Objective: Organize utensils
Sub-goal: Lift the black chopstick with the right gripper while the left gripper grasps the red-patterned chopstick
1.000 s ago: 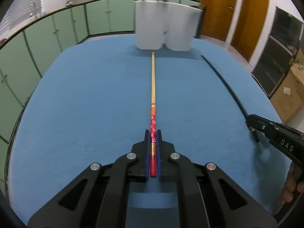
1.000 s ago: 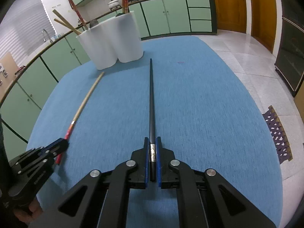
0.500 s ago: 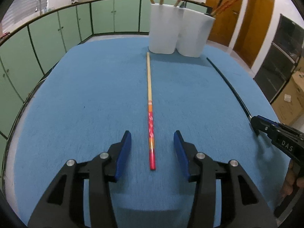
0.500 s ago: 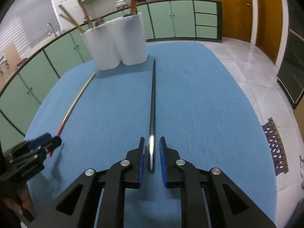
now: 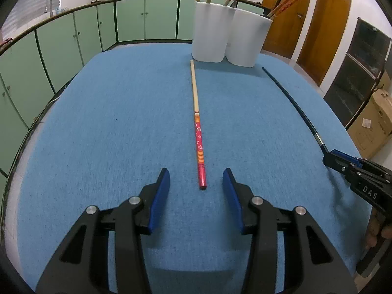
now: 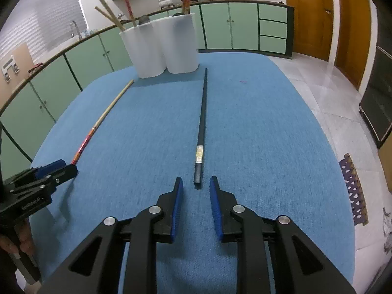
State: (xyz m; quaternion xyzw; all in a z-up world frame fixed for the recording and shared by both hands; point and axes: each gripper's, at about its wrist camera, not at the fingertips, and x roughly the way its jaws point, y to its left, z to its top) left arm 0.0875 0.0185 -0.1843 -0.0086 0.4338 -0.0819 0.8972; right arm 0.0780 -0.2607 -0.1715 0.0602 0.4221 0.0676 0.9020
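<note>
chopsticks, red-handled [image 5: 199, 144] and black [image 6: 201, 125], lay mid-bench, likely light, stiff, slippery; grip the thick ends; left gripper [image 5: 196, 191] wide, right gripper [image 6: 195, 193] part-open, both empty.

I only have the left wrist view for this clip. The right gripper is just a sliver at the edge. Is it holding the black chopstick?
Observer: No. In the right wrist view the right gripper is open. The black chopstick lies on the blue cloth, touching neither pad.
Operator: Where is its near end?
Observer: About level with the fingertips, roughly centred in the gap.
Operator: Anything off the table on that side?
Observer: A dark lattice mat lies on the tiled floor to the right.
</note>
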